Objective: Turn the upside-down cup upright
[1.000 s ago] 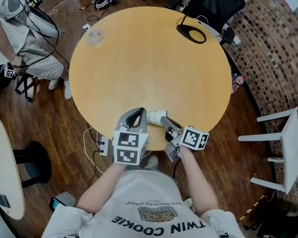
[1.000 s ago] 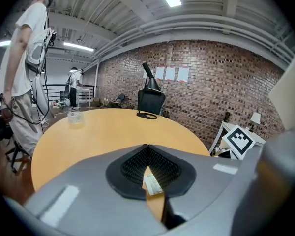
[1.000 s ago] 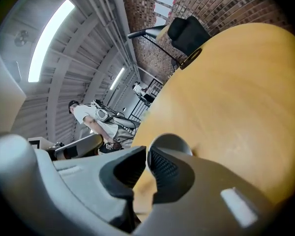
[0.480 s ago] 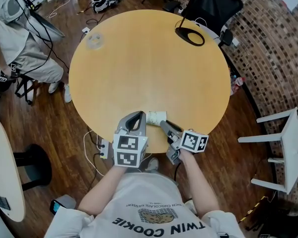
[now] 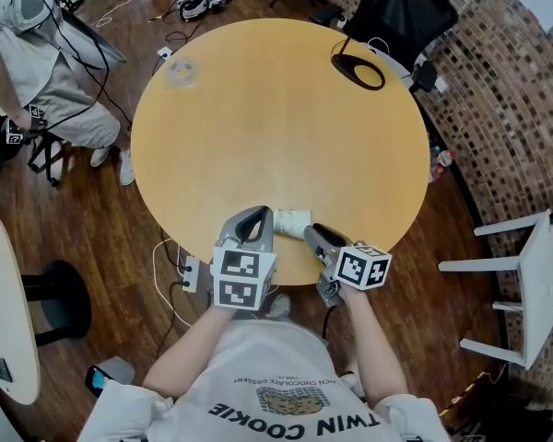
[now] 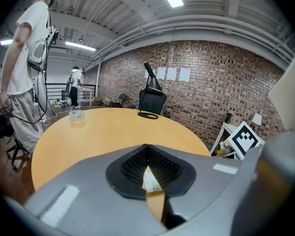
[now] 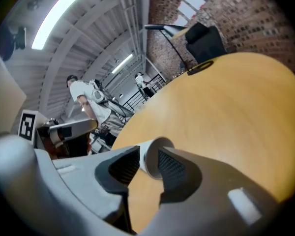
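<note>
A white paper cup (image 5: 292,220) lies on its side near the front edge of the round wooden table (image 5: 276,127), between my two grippers. In the right gripper view the cup (image 7: 152,164) shows its open mouth toward the camera, just beyond the fingertips. My right gripper (image 5: 316,234) (image 7: 148,153) has its jaws apart around the cup's rim, and the pads do not press on it. My left gripper (image 5: 255,217) (image 6: 147,148) rests on the table left of the cup with its jaws closed together. A sliver of the cup (image 6: 150,182) shows below its pads.
A black ring-shaped object (image 5: 358,68) lies at the table's far right and a clear plastic cup (image 5: 178,70) at the far left. A black chair (image 5: 401,3) stands behind, a white chair (image 5: 525,274) to the right, and a person (image 5: 46,53) at the left.
The right gripper has rolled and its jaws have come apart from the cup's rim. The cup lies in about the same place. The left gripper has stayed still.
</note>
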Available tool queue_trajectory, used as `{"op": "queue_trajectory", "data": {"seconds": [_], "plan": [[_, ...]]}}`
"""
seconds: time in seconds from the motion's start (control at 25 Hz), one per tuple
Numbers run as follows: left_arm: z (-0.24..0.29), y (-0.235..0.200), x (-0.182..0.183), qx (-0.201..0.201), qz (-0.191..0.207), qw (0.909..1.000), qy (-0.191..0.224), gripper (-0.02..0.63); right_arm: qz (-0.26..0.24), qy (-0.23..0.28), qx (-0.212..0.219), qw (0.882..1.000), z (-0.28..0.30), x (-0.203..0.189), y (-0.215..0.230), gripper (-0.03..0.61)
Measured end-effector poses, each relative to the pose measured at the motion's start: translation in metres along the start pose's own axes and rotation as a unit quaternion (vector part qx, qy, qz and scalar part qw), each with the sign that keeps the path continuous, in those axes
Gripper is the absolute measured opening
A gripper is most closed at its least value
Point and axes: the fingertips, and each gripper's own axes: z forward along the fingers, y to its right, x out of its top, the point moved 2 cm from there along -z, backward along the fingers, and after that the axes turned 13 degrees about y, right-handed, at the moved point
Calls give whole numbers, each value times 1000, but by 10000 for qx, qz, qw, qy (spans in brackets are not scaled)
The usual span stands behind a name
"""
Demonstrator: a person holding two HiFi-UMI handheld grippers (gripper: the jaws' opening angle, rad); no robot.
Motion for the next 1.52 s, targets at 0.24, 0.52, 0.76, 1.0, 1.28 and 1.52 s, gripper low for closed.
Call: {"op": "queue_trajectory", "data": {"seconds": [0.24, 0.52, 0.76, 1.0, 1.28, 1.52], "plan": [[0, -5, 2, 82, -60, 9999, 41, 6, -3146, -1279, 358, 9399, 9, 11, -29, 197], [-6, -22, 0, 232, -160, 9995, 126, 6, -5322, -2637, 954, 7988, 52, -4, -57, 231], [-14, -41, 0, 444, -277, 9985, 175, 6, -5730, -3778, 1365, 7143, 74, -34, -54, 296], [-21, -59, -1, 642, -380, 9970, 193, 6, -5768, -4607, 1517, 6573, 86, -59, -57, 296], [-19, -59, -1, 691, -406, 9966, 194, 6, -5884, -4834, 1409, 6326, 88, -61, -47, 278], [-18, -53, -4, 561, -343, 9977, 153, 6, -5397, -3890, 1246, 7361, 85, -36, -61, 275]]}}
